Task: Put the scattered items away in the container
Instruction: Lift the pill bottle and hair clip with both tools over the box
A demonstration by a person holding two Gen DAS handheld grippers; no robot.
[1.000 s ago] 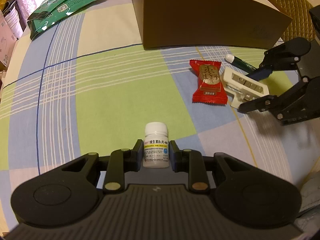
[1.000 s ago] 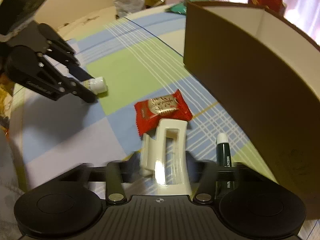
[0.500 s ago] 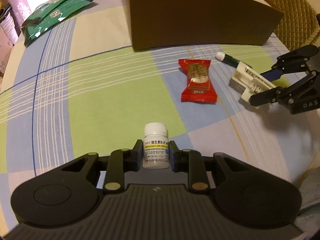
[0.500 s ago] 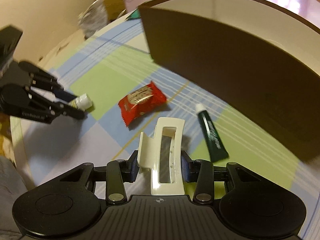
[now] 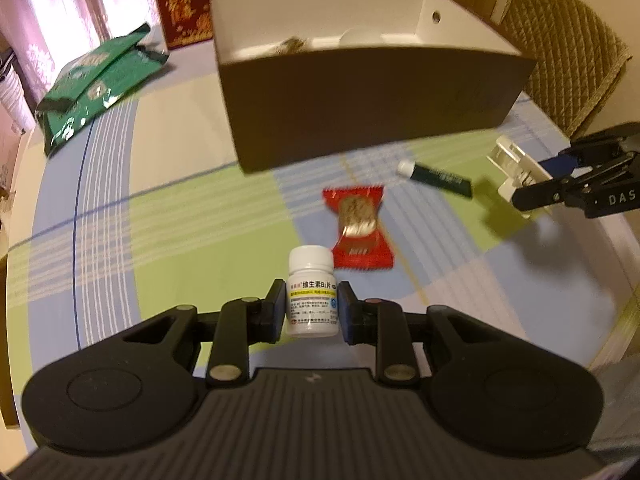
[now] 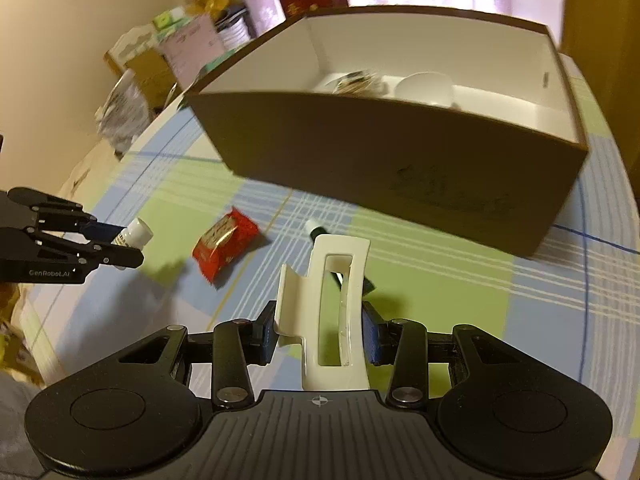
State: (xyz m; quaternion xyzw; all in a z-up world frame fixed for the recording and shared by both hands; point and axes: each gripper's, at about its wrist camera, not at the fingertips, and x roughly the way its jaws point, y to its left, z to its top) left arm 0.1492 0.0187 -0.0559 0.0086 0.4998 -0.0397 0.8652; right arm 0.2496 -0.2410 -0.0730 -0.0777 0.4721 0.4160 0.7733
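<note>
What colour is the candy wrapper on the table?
Red, with a gold picture; the candy wrapper shows best in the left wrist view.

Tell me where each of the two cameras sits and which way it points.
Left wrist: sits behind the left tongs, which clamp a white pill bottle; faces the brown box across the checked tablecloth; right tongs at far right.
Right wrist: sits behind the right tongs, which clamp a white hair claw; faces the box from farther right; left tongs at far left.
Shared: box, red candy packet, dark green tube.
</note>
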